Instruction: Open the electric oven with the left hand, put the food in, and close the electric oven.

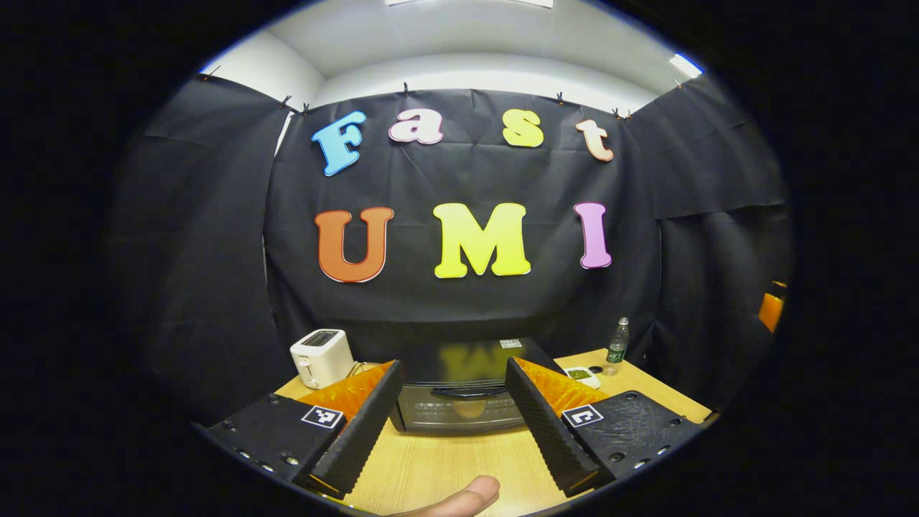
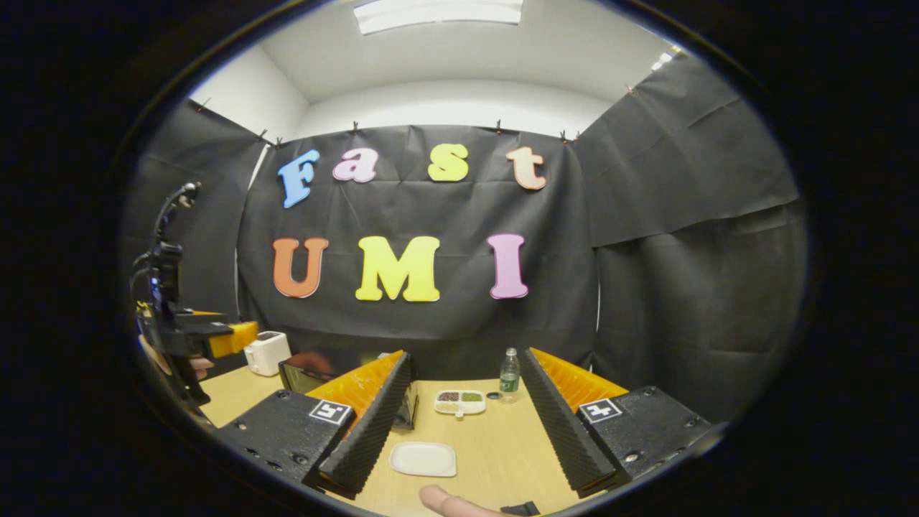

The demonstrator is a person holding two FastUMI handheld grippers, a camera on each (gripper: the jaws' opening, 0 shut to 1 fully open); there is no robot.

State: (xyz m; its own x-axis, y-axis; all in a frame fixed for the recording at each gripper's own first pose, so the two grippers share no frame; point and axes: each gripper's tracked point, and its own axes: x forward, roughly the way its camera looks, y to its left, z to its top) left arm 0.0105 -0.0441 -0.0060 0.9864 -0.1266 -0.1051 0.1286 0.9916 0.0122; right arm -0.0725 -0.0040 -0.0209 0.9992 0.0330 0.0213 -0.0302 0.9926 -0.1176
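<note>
The black electric oven [image 1: 459, 402] stands on the wooden table straight ahead of my left gripper [image 1: 453, 373], its glass door shut and the dark handle [image 1: 467, 391] across the top. My left gripper is open and holds nothing, short of the oven. In the right gripper view a small divided dish [image 2: 460, 402] with brown and green food lies mid-table, and an empty white plate [image 2: 423, 458] lies nearer. My right gripper [image 2: 467, 362] is open above them, holding nothing. The oven's corner [image 2: 301, 373] shows behind the right gripper's left finger. The left gripper [image 2: 215, 336] hangs at the far left, held by a hand.
A white toaster [image 1: 321, 357] stands left of the oven. A plastic bottle [image 1: 617, 345] stands right of the oven near the back, and its cap [image 2: 492, 396] lies beside it. A thumb [image 1: 459, 497] shows at the bottom edge. Black cloth walls close in the table.
</note>
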